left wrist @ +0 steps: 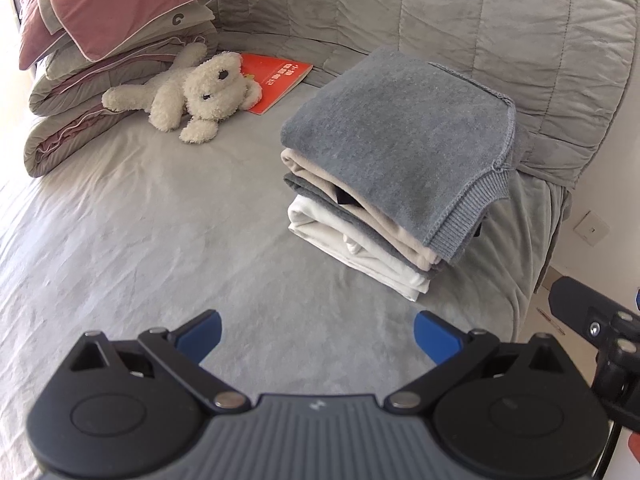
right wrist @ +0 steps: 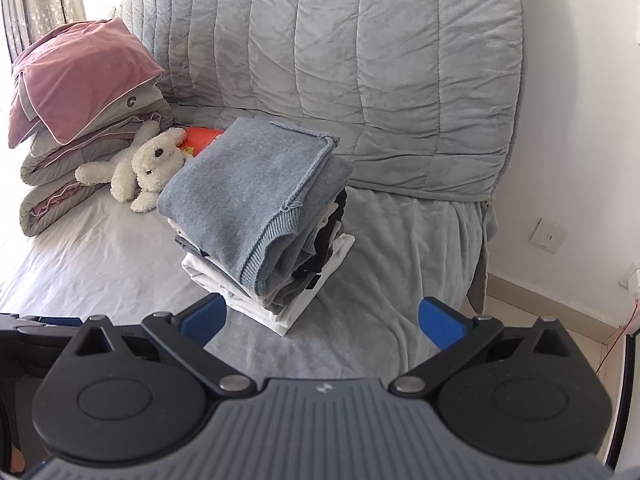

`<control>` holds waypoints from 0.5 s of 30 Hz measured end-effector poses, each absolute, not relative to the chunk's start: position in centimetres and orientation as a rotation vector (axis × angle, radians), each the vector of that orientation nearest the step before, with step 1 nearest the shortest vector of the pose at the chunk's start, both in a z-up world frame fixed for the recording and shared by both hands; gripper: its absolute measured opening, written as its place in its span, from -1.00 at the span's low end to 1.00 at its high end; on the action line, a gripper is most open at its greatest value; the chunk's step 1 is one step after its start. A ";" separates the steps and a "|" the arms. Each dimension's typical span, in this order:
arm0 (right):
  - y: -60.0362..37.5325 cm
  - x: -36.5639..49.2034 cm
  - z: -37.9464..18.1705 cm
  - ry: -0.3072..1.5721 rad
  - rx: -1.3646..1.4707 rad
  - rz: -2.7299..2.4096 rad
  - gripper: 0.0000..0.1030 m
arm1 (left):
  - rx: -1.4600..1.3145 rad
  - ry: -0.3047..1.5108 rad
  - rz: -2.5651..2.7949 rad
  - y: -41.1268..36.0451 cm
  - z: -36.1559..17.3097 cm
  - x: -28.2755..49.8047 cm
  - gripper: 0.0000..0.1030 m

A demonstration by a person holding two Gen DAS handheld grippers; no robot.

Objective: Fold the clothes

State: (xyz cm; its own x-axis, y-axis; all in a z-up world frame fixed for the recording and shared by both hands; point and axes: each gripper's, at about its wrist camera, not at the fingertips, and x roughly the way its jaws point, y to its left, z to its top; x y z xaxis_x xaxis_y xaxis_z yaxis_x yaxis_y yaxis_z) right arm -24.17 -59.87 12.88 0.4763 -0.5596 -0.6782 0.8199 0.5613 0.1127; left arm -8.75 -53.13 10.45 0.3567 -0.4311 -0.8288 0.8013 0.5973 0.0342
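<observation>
The folding looks done: a neat stack of clothes [left wrist: 384,168] sits on the bed [left wrist: 140,220], and the left gripper [left wrist: 318,334] and right gripper [right wrist: 322,320] hover with jaws spread, empty.

left gripper [left wrist: 316,334]: black linkage arms, blue fingertip pads [left wrist: 200,336], silver rivets, ribbed grey body | right gripper [right wrist: 322,322]: same build, small white logo

Both cameras look down from close above the bed [left wrist: 120,208], facing its padded back. Both see the clothes pile [left wrist: 392,160] and the toy dog [right wrist: 148,164].
</observation>
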 end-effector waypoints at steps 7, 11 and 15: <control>-58.9 -24.7 13.3 0.629 0.456 -0.879 1.00 | 0.501 0.892 -0.813 -52.3 10.9 -9.7 0.99; -58.3 -25.1 13.6 0.624 0.451 -0.878 1.00 | 0.506 0.888 -0.802 -51.5 11.1 -10.1 0.99; -57.6 -25.5 14.0 0.618 0.443 -0.874 1.00 | 0.498 0.894 -0.795 -50.6 11.5 -10.3 0.99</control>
State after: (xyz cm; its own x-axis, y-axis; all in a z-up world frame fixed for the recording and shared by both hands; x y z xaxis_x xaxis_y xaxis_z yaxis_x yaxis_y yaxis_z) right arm -25.51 -57.60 14.02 0.4885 -0.5691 -0.6614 0.8136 0.5711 0.1094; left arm -10.34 -50.59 11.46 0.3791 -0.3974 -0.8357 0.7835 0.6183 0.0614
